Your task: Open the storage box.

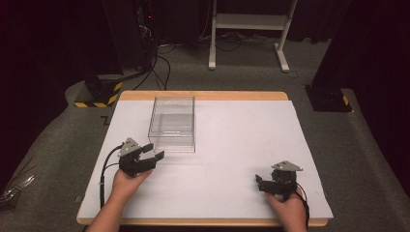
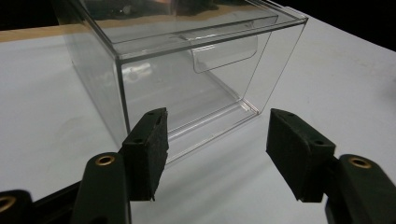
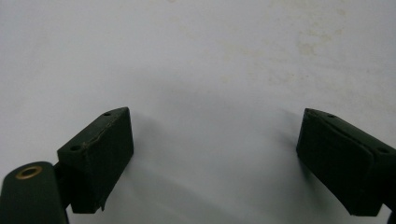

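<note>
the clear plastic box (image 1: 173, 123) stands left of centre in the high view, on the white table (image 1: 232, 145). the left gripper (image 1: 153, 157) sits just below the box's near corner, jaws spread, grasping nothing. the right gripper (image 1: 259, 182), lower right, is likewise spread and empty.

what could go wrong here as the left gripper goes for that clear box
1. The clear box is transparent with glare, so its near edge is hard to judge; the open left gripper might bump it instead of straddling a wall.
2. The box looks light on the smooth white table, so a nudge could slide it.
3. The right gripper rests far off, unable to steady it.
</note>
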The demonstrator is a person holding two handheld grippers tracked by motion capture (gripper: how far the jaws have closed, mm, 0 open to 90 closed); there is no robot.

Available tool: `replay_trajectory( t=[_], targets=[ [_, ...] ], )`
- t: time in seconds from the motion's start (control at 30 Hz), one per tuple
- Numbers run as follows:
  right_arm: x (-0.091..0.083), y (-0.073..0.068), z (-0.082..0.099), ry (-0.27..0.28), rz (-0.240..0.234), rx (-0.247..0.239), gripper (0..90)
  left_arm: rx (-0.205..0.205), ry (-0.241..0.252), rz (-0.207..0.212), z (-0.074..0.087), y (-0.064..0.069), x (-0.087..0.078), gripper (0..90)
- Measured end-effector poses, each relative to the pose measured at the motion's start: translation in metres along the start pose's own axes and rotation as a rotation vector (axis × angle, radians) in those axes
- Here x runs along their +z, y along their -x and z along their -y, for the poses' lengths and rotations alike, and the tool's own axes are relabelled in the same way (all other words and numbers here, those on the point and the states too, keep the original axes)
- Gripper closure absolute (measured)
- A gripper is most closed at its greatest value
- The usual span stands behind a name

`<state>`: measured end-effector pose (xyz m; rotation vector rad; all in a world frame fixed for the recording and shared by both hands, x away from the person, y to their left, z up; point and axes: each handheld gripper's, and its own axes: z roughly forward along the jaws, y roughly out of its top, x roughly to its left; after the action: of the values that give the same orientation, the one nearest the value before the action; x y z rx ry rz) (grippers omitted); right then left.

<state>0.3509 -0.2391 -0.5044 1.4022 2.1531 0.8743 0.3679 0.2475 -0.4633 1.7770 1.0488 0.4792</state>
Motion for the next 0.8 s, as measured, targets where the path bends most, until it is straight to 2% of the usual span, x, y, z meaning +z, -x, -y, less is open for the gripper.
replay_trajectory(
  t=[0.2, 0.43, 0.53, 0.7, 0.8],
  targets=[
    [0.000, 0.000, 0.000, 0.000, 0.001, 0.001, 10.8, 0.018, -0.014, -0.003, -0.006, 0.003, 0.009, 38.6],
    [0.000, 0.000, 0.000, 0.000, 0.002, 0.001, 10.9, -0.009, -0.009, 0.014, -0.012, 0.000, 0.018, 36.3],
    [0.000, 0.000, 0.000, -0.001, 0.003, -0.001, 10.9, -0.027, 0.010, 0.034, -0.014, -0.001, 0.022, 36.0],
    [0.000, 0.000, 0.000, 0.000, 0.003, -0.003, 10.9, -0.018, 0.014, 0.035, -0.014, -0.002, 0.027, 36.2],
    [0.000, 0.000, 0.000, 0.000, 0.003, -0.003, 11.0, -0.027, 0.022, 0.044, -0.014, -0.004, 0.031, 38.3]
  ],
)
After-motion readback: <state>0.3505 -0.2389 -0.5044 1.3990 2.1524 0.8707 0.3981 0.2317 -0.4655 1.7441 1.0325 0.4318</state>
